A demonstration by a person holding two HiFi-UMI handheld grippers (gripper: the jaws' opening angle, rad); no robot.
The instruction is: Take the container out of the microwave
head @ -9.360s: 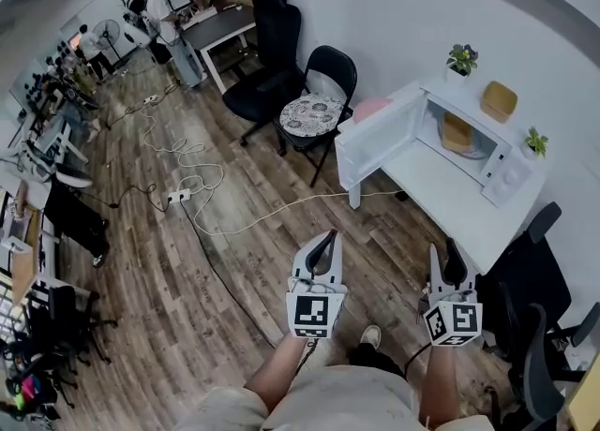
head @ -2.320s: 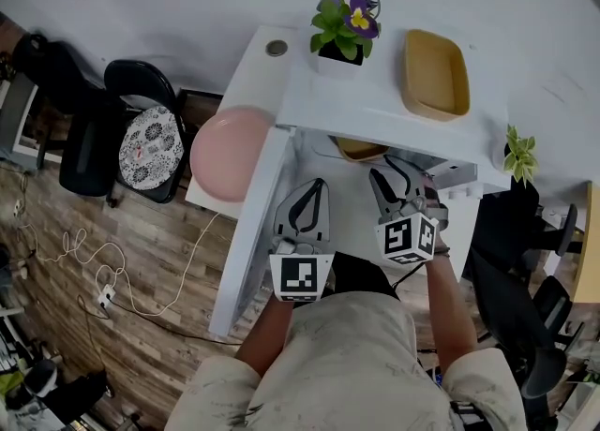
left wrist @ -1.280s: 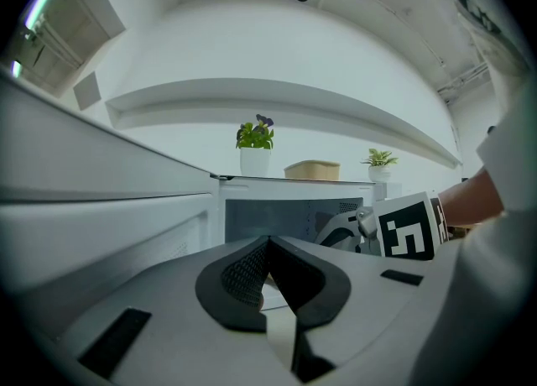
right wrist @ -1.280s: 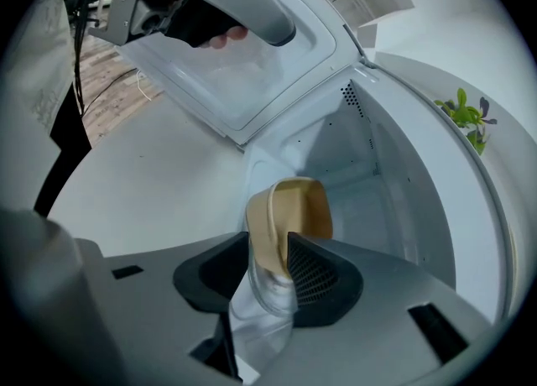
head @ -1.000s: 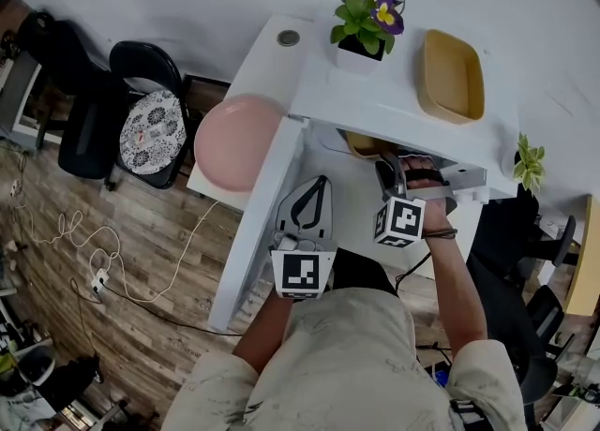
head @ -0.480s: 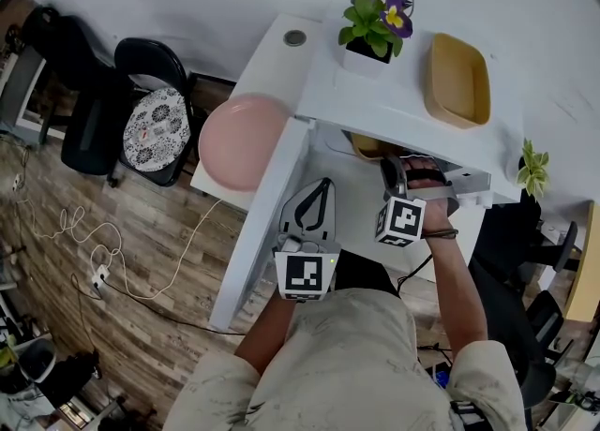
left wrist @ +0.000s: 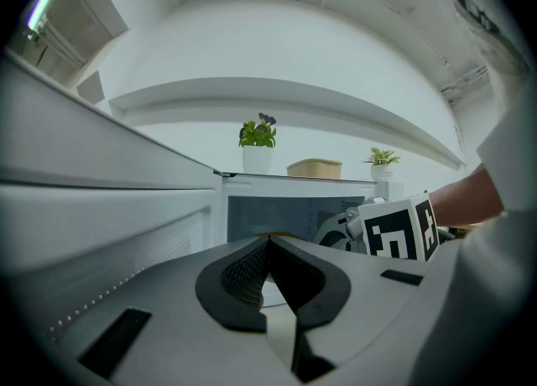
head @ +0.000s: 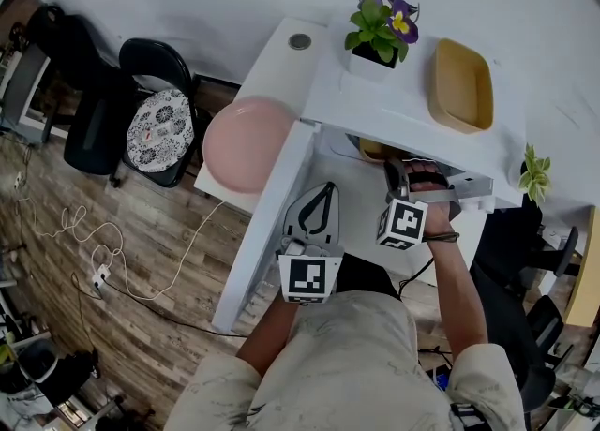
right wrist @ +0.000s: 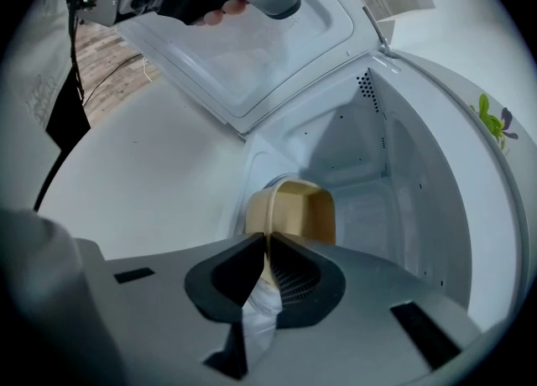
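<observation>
Container [right wrist: 294, 208] sits inside the open microwave [right wrist: 419, 158] as we watch the right gripper [right wrist: 267, 260], jaws just closing, pinch its near rim (a thin hold). Left gripper [left wrist: 268, 246] hovers outside, jaws together, holding nothing. Tilted on the way out, we judge, it could slip free.

The container [right wrist: 295, 208] sits in the microwave [right wrist: 403, 174], straight ahead of the right gripper [right wrist: 268, 242], whose jaws have just been closing on its near rim. The left gripper [head: 322, 191] is to that gripper's left, with the open door [head: 264, 232] further left.
</observation>
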